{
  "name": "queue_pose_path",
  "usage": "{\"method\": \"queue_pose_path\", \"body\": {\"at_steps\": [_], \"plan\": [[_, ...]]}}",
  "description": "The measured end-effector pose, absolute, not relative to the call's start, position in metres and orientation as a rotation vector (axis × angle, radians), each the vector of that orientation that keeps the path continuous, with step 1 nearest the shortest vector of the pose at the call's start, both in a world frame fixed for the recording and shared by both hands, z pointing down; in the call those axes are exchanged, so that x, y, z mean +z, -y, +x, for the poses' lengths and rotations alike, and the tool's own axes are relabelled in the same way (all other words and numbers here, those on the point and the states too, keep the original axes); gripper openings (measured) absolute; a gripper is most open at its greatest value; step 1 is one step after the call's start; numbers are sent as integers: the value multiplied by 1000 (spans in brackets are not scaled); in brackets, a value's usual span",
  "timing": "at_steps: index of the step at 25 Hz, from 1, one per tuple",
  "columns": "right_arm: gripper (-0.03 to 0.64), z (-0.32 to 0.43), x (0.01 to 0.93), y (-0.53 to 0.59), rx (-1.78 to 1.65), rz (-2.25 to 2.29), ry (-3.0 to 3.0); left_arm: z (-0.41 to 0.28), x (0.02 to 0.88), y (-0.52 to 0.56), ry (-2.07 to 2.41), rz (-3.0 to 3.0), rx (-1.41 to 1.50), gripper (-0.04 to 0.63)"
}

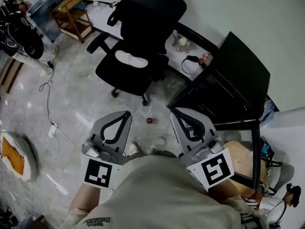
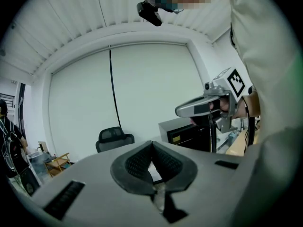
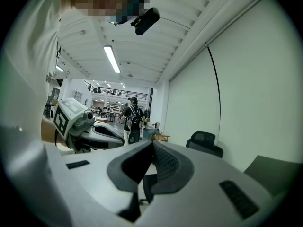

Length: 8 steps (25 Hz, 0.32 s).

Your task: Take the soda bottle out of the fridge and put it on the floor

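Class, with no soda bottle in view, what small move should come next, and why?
Probably turn toward the black cabinet on the right, likely the fridge; the left tongs and right tongs are shut, empty, and short of it.

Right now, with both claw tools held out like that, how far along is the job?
Done: nothing visible; no soda bottle stands on the floor. In hand: nothing. The left gripper and right gripper are both shut and empty. Left: everything, starting with the black cabinet on the right, possibly the fridge; no bottle shows anywhere.
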State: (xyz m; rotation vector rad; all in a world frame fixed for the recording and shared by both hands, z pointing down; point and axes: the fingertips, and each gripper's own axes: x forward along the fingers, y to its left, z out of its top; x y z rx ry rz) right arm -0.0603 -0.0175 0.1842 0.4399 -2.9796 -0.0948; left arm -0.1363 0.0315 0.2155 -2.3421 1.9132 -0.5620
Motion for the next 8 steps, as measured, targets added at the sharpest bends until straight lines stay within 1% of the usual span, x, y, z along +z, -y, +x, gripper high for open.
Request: {"method": "queue_pose_path", "body": {"at_steps": [4,8], "plan": [[-5,-59,184,17,36,368,3025,-140,217,-32,-1950,-2347,-555,6],[-5,-60,188,18,-95,409,2989,-142,220,-31,-1964,-2350,-550,6]]}}
